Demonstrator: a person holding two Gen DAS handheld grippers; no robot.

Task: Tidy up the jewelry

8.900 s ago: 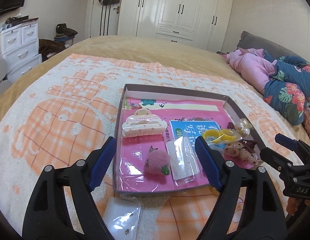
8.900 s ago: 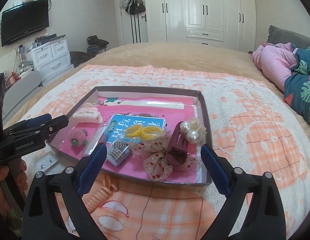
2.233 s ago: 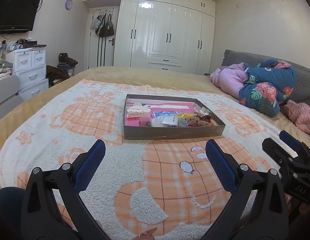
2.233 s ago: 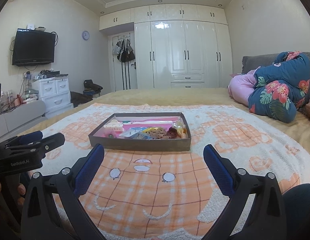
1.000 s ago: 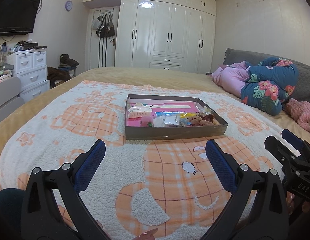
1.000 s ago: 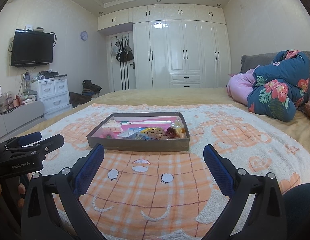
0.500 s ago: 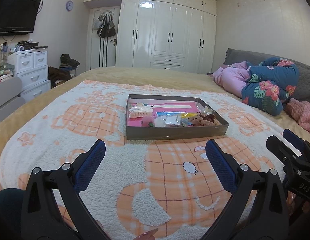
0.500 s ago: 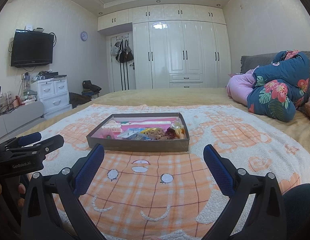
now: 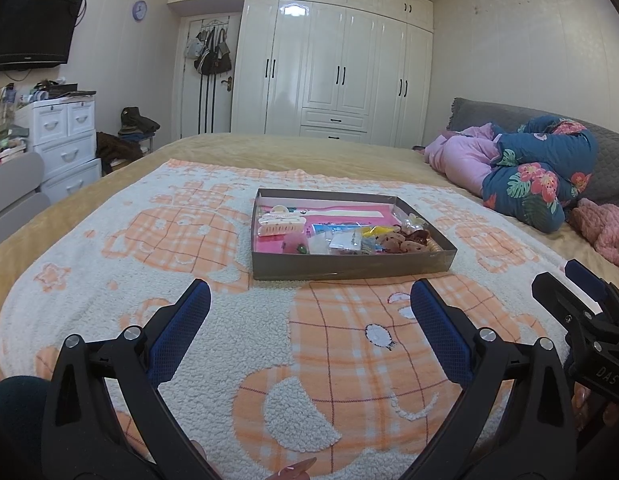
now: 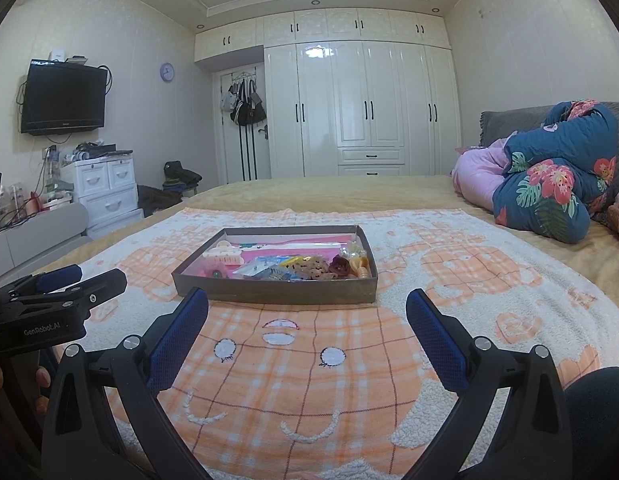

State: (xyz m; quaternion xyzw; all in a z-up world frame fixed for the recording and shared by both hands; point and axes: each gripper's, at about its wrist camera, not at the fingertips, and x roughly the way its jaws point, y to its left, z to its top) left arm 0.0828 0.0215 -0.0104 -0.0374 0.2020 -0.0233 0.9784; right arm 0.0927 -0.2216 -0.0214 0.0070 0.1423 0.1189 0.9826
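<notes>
Now we hold both the left gripper (image 9: 310, 300) and the right gripper (image 10: 307, 308) spread wide and empty, short of the jewelry tray (image 9: 349, 270) on the blanket (image 9: 189, 240).

Bed (image 9: 293, 156): blanket (image 9: 237, 320), tray (image 9: 349, 268).

your right claw (image 10: 307, 306) is hanging low over the orange-and-white blanket (image 10: 317, 360), its blue-padded jaws standing wide apart with nothing between them. you are facing the shallow grey tray (image 10: 277, 292) lying flat on the blanket ahead, well apart from the fingertips. hair clips, small packets and other trinkets are lying inside it. your left claw (image 10: 81, 276) is reaching in from the left edge, apart from the tray.
</notes>
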